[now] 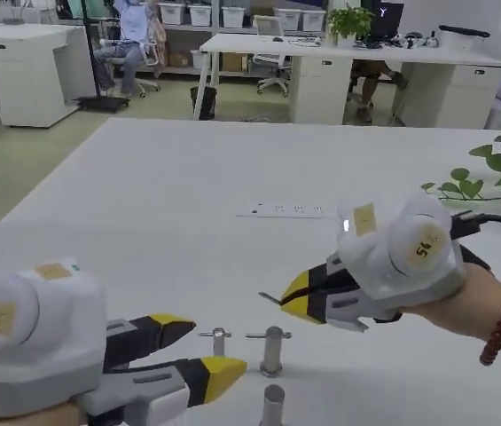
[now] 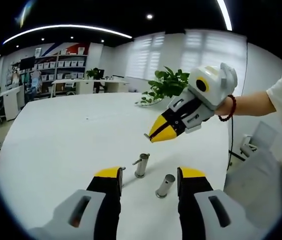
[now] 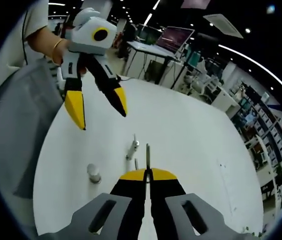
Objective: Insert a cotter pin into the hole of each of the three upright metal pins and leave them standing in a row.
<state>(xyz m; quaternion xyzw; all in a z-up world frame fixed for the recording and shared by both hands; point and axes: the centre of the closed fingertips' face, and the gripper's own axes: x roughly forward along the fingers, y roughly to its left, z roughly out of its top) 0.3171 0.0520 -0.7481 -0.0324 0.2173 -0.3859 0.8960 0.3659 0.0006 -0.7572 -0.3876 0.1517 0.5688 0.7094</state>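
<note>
Three upright metal pins stand on the white table (image 1: 170, 222). The left pin (image 1: 218, 344) and the middle pin (image 1: 271, 353) each carry a cotter pin crosswise near the top. The nearest pin (image 1: 273, 408) has a bare top. My right gripper (image 1: 284, 300) hovers just above and right of the middle pin, shut on a thin cotter pin (image 1: 270, 298) that sticks out past its tips (image 3: 147, 152). My left gripper (image 1: 219, 346) is open low at the left, its yellow-tipped jaws on either side of the pins (image 2: 141, 165), touching none.
A white power strip (image 1: 285, 210) lies mid-table beyond the pins. Green plant leaves (image 1: 498, 169) reach in at the right edge. Desks, chairs and a seated person (image 1: 130, 40) are far behind the table.
</note>
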